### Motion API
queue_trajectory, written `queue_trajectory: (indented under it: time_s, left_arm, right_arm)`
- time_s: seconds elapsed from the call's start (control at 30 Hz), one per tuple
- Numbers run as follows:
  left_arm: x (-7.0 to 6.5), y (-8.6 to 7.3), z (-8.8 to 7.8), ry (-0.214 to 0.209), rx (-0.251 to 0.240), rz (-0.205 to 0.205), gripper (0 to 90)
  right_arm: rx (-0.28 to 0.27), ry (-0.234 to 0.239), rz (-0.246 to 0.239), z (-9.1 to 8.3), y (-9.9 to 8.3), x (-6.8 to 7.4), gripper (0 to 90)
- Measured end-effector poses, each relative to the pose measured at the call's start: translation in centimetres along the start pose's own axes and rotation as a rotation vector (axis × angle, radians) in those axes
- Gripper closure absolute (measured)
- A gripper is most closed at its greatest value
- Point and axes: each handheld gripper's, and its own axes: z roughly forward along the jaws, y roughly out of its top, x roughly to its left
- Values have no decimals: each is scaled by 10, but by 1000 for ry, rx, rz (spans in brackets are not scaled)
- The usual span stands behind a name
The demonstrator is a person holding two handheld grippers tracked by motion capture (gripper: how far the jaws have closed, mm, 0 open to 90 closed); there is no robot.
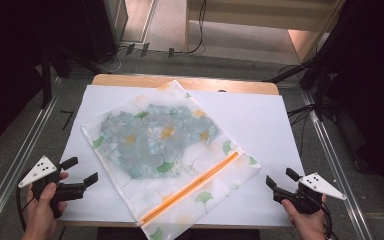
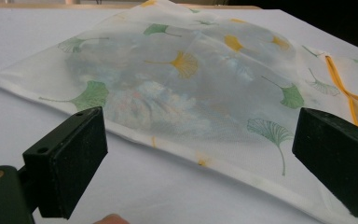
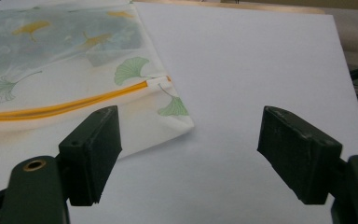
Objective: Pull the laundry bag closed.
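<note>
Jaws of left hand-held gripper [image 1: 82,170] and right hand-held gripper [image 1: 279,180] apart, empty. We judge: approach translucent ginkgo-print mesh zip bag [image 1: 167,150] low, pinch edges.

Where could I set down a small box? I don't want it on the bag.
Bare white sheet lies right of the mesh bag, up to the table's far edge, and a smaller patch at its far left corner. The middle is crowded by the bag, down to its orange zipper.

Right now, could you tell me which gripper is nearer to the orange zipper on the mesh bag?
Right. The right gripper sits just off the zipper's upper end; the left gripper is beside the mesh bag's opposite edge, farther away.
</note>
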Motion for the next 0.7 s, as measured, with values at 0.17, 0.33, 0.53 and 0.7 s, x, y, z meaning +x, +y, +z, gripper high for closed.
queue_trajectory:
  time_s: [0.17, 0.33, 0.53, 0.7]
  left_arm:
    - [5, 3, 12, 28, 21, 2, 44]
    - [10, 7, 29, 54, 40, 1, 74]
    - [13, 14, 39, 80, 50, 13, 74]
    - [25, 21, 49, 84, 44, -44, 74]
  right_arm:
    - [9, 3, 3, 2, -1, 4, 222]
    - [22, -4, 0, 5, 0, 10, 221]
    - [46, -7, 5, 11, 0, 15, 221]
    - [96, -24, 40, 25, 0, 19, 227]
